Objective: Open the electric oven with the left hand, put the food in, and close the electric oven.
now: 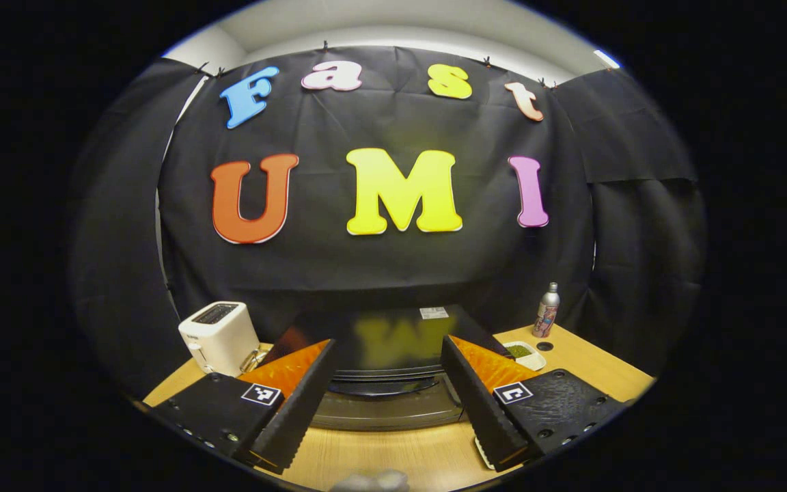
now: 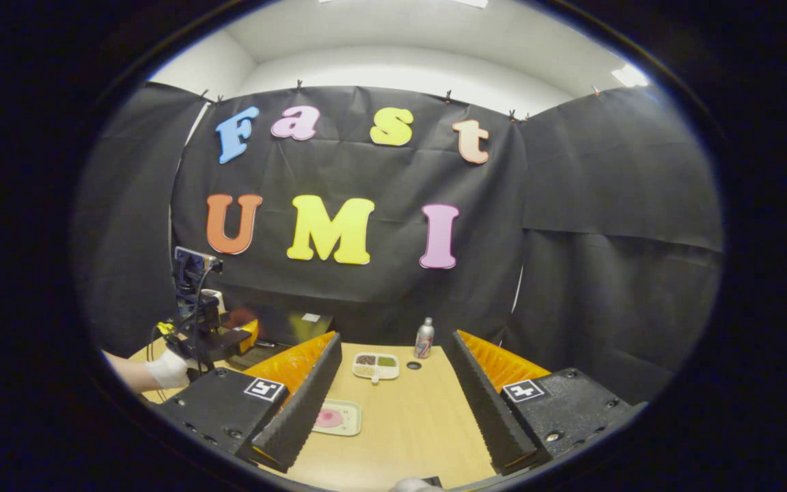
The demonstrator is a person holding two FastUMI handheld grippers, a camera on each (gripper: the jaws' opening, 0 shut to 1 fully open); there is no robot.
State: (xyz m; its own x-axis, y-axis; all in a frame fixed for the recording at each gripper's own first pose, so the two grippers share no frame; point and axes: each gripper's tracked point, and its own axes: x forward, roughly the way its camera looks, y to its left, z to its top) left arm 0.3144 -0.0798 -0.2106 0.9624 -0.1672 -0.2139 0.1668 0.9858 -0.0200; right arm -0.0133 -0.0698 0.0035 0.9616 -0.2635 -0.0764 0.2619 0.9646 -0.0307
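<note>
Oven [image 1: 387,369] stands directly ahead of the parted left gripper [image 1: 387,417], door shut. Toaster [image 1: 219,336] crowds the oven's left side; dish [image 1: 522,353] and bottle [image 1: 547,311] stand to its right. Bare table [image 1: 393,454] before the oven.

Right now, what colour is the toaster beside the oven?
White, with a dark slot on top; the toaster shows best in the left gripper view.

Toaster [image 1: 219,337] left of oven [image 1: 387,355], bottle [image 1: 547,311] right.
</note>
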